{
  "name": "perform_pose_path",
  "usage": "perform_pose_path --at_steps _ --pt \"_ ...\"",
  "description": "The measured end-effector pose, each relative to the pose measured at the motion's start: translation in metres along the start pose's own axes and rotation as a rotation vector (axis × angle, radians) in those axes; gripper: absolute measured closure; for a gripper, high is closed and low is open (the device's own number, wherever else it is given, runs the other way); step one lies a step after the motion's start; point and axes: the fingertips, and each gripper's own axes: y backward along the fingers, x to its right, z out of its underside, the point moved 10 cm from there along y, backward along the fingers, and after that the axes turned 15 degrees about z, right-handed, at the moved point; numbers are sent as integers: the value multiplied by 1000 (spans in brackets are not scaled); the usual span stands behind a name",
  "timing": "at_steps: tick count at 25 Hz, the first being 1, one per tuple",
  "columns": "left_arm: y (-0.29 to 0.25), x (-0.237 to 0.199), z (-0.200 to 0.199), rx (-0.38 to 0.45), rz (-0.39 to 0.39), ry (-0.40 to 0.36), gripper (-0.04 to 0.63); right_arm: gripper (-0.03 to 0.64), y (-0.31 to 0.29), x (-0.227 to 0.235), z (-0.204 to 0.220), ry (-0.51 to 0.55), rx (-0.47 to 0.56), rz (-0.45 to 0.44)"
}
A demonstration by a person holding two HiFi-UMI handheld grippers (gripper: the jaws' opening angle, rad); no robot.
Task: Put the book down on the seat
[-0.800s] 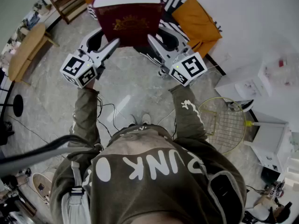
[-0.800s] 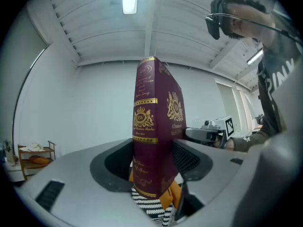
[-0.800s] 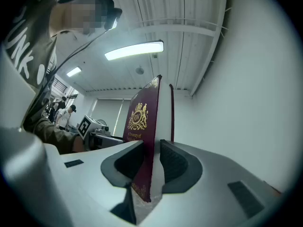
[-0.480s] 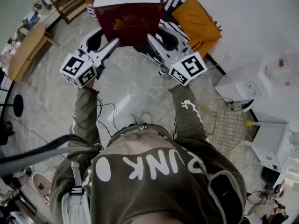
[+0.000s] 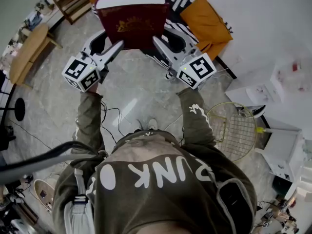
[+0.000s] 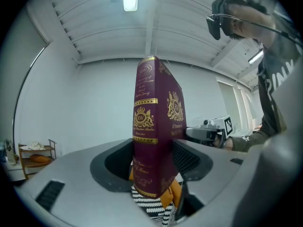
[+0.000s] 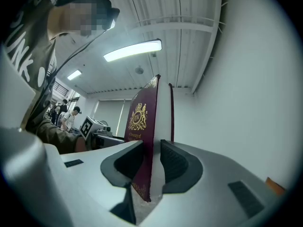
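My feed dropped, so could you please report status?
Left claw and right claw both shut on the book. Book held up over the striped seat, not yet down. No obstruction seen.

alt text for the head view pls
Seen from above, a person holds up a dark red book between the left gripper and right gripper, in front of a seat with orange cushions. A racket lies on the floor at right.

- A yellow-rimmed racket (image 5: 235,130) is lying flat on the grey marbled floor (image 5: 139,89).
- A white cabinet (image 5: 285,152) is standing just right of the racket (their edges nearly touching).
- Black cables (image 5: 115,117) are trailing well left of the racket.
- A round wooden table (image 5: 27,48) is standing far to the racket's left.
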Motion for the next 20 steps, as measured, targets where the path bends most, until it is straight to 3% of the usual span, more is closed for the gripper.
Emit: perform_pose_path --at_steps 11,20 --pt "-28 5 -5 -31 -29 7 345 497 6 31 0 -5 -2 -32" --pt "-45 -26 8 -27 -24 24 345 497 -17 54 14 2 -13 -26"
